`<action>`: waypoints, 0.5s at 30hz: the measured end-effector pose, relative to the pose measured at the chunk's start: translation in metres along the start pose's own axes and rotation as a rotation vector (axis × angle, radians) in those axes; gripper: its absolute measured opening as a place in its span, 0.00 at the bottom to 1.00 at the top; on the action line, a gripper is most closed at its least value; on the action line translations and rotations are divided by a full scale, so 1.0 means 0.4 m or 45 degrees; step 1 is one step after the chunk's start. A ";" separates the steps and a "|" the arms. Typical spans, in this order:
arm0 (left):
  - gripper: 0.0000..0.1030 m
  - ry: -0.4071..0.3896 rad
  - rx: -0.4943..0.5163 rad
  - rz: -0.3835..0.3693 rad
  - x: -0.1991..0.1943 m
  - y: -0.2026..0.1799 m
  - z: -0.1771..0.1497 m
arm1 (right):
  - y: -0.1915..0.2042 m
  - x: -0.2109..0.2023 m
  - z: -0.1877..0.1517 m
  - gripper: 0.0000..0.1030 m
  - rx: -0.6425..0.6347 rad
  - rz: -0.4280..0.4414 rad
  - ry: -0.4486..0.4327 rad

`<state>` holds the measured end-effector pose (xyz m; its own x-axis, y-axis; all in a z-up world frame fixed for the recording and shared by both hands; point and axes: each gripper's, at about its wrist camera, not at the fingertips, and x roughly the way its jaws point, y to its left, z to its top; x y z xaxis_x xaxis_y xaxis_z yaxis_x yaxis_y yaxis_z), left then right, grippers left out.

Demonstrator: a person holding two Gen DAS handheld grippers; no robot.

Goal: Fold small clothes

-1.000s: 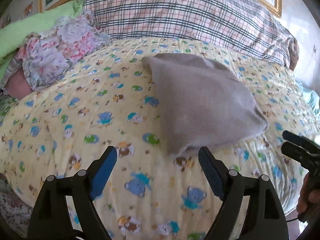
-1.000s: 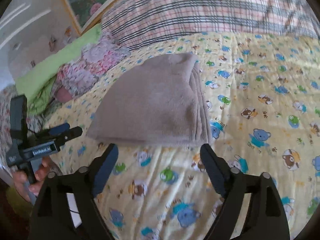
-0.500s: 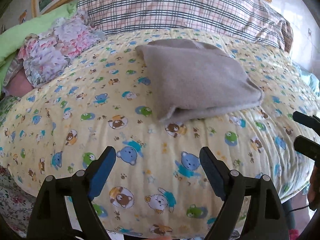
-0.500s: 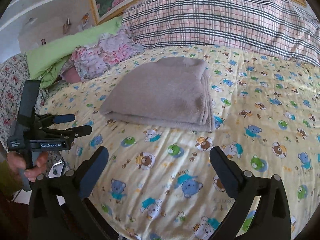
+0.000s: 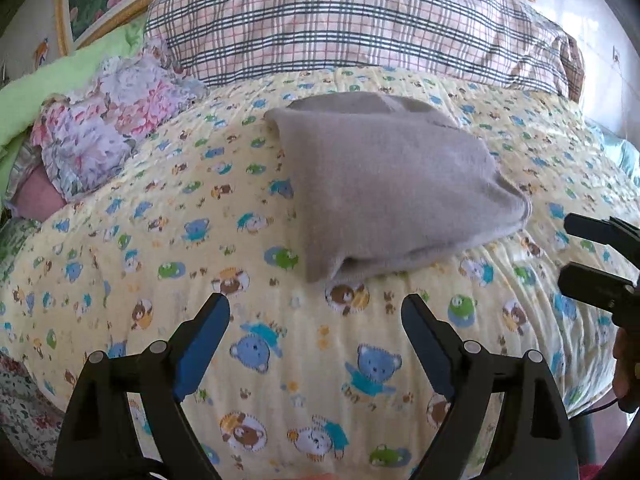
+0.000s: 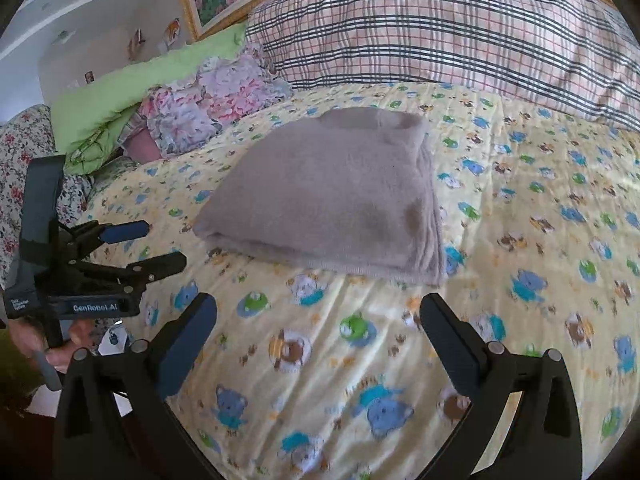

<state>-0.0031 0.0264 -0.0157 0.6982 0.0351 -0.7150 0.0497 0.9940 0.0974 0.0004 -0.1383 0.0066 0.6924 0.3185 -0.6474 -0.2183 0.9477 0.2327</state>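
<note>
A grey fleece garment (image 5: 392,188) lies folded into a flat stack on the yellow bear-print quilt (image 5: 160,240); the right wrist view shows the same garment (image 6: 332,192) from its other side. My left gripper (image 5: 316,312) hovers open just short of its near edge, nothing between the fingers. My right gripper (image 6: 318,312) is also open and empty, a little back from the fold. Each gripper shows in the other's view: the right gripper (image 5: 576,252) at the right edge, the left gripper (image 6: 156,244) at the left, held by a hand.
A plaid pillow (image 5: 360,20) lies across the head of the bed. A floral ruffled garment (image 5: 116,120) and a green blanket (image 6: 132,96) sit at the far left. The quilt (image 6: 540,240) drops off at its near edge toward the floor.
The right gripper's jaws have widened and it has pulled back from the folded garment. The left gripper backed away, then came in a little closer. The garment lies unmoved.
</note>
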 end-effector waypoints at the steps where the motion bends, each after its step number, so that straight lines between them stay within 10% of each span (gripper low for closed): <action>1: 0.86 -0.006 0.004 0.000 -0.002 0.000 0.006 | -0.002 0.007 0.011 0.99 0.002 0.009 0.004; 15: 0.87 -0.045 -0.012 0.024 -0.002 0.007 0.052 | -0.009 0.079 0.091 0.99 -0.016 0.051 0.057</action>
<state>0.0111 0.0268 -0.0004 0.7237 0.0504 -0.6883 0.0299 0.9941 0.1042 0.0480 -0.1322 0.0116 0.6514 0.3564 -0.6698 -0.2538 0.9343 0.2503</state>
